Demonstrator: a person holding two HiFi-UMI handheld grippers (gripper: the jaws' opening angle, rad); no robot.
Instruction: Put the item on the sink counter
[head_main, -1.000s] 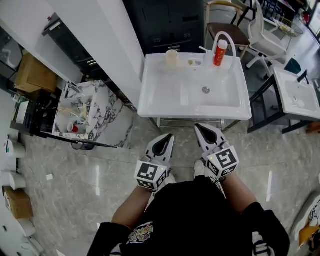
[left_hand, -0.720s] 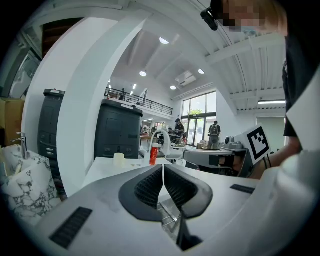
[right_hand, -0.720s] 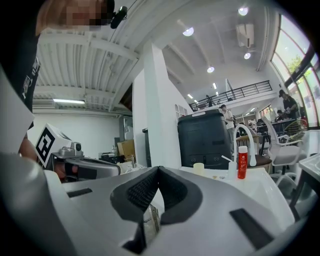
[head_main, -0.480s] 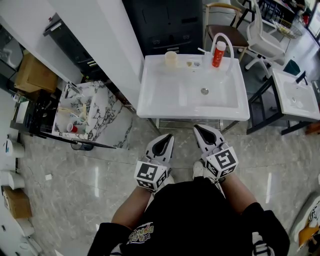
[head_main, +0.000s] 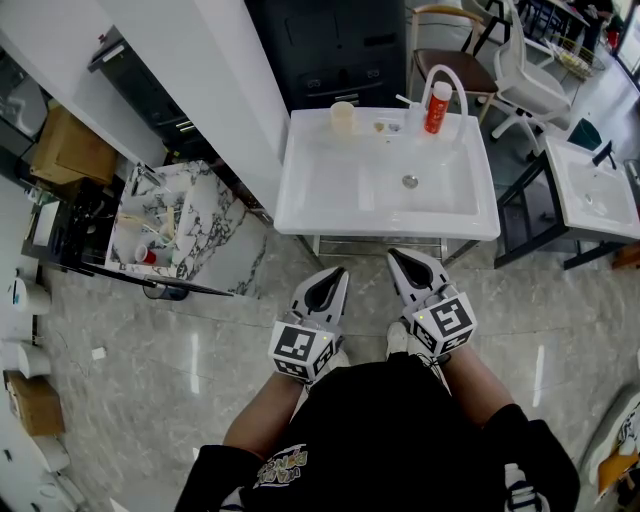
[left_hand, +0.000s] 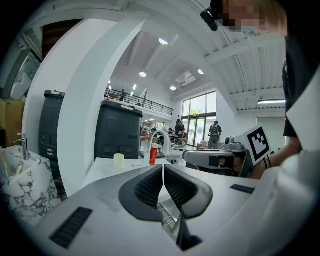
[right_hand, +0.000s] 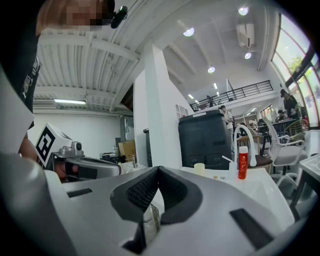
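Observation:
Both grippers are held side by side in front of a white sink (head_main: 300, 200), short of its front edge. My left gripper (head_main: 335, 272) is shut, its ribbed pads (left_hand: 150, 186) meeting with nothing between them. My right gripper (head_main: 397, 255) is shut too and holds nothing. On the sink's back ledge stand a red bottle (head_main: 437, 107), a cream cup (head_main: 343, 117) and a white arched faucet (head_main: 447, 75). The left gripper view shows the red bottle (left_hand: 153, 154) and the cup (left_hand: 118, 160) beyond the jaws. They also appear in the right gripper view: bottle (right_hand: 242, 163), cup (right_hand: 199, 168).
A marble-patterned counter (head_main: 200, 230) with a red cup (head_main: 147, 256) and clutter stands to the left, past a white pillar (head_main: 210, 70). A dark cabinet (head_main: 340, 45) rises behind the sink. A second sink (head_main: 595, 195) and chairs (head_main: 455, 60) are at the right.
Both grippers have stayed where they were, still shut. Only the head view has shifted a little, so the sink sits slightly higher in the picture.

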